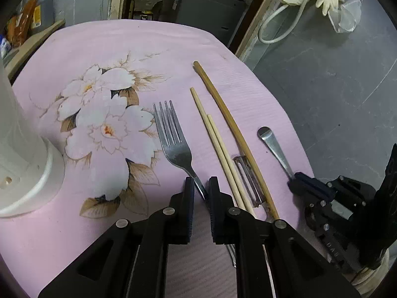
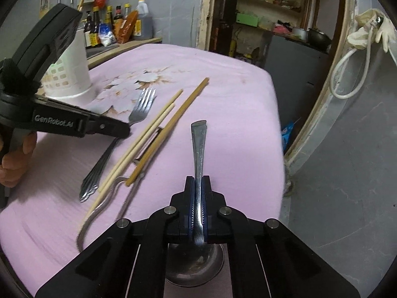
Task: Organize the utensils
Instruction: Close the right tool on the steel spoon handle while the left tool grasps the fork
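A steel fork (image 1: 175, 146) lies on the pink floral cloth (image 1: 99, 49); my left gripper (image 1: 201, 186) is open with its jaws either side of the fork's neck. Beside it lie two pale chopsticks (image 1: 215, 144), a longer tan chopstick (image 1: 230, 124) and a metal peeler (image 1: 248, 181). My right gripper (image 2: 198, 186) is shut on a steel spoon (image 2: 198, 144), handle pointing forward, bowl under the gripper. The spoon handle (image 1: 273, 146) and right gripper (image 1: 310, 186) also show in the left wrist view. The left gripper (image 2: 109, 129) shows over the fork (image 2: 141, 106) in the right wrist view.
A white perforated utensil holder (image 2: 72, 74) stands at the table's far left, also in the left wrist view (image 1: 22, 149). Bottles and packets (image 2: 116, 24) line a shelf behind. The table edge drops to a grey floor (image 2: 347, 173) on the right.
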A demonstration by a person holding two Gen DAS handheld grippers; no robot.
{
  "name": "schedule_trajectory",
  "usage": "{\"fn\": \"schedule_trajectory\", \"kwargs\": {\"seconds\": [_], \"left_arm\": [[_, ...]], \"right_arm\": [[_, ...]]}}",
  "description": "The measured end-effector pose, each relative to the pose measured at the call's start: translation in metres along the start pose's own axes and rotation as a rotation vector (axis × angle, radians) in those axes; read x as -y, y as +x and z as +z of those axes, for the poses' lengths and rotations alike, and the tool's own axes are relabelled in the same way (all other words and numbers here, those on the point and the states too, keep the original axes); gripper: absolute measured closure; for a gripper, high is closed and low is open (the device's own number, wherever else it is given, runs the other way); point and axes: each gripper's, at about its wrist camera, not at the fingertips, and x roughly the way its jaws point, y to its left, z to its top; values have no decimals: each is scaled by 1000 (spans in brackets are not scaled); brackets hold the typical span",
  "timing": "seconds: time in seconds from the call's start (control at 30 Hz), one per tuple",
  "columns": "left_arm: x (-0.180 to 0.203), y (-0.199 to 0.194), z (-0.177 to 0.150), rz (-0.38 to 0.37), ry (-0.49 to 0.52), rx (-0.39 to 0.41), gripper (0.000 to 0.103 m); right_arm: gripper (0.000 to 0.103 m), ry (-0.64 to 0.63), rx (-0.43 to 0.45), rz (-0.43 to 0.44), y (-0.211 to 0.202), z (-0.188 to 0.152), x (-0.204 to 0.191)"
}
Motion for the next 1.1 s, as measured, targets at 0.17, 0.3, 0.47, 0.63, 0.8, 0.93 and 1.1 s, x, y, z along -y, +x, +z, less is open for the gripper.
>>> {"fn": "schedule_trajectory", "kwargs": {"seconds": [0.17,0.3,0.47,0.63,0.8,0.93,1.1], "left_arm": [[6,5,7,151,39,27,67],[4,10,11,173,28,37,65],[5,18,22,215,21,38,65],[14,32,32,289,47,27,65],[12,38,37,296,44,31,71],[7,35,35,285,60,34,80],[5,23,19,229,93,23,82]], "right_arm": [[102,19,21,12,0,-1,5],[102,39,37,32,0,-2,8],[102,51,51,41,3,-1,10],[102,60,61,48,5,-1,11],[102,66,64,47,5,-1,11],[102,69,59,43,5,0,11],[102,79,45,45,5,1,12]]}}
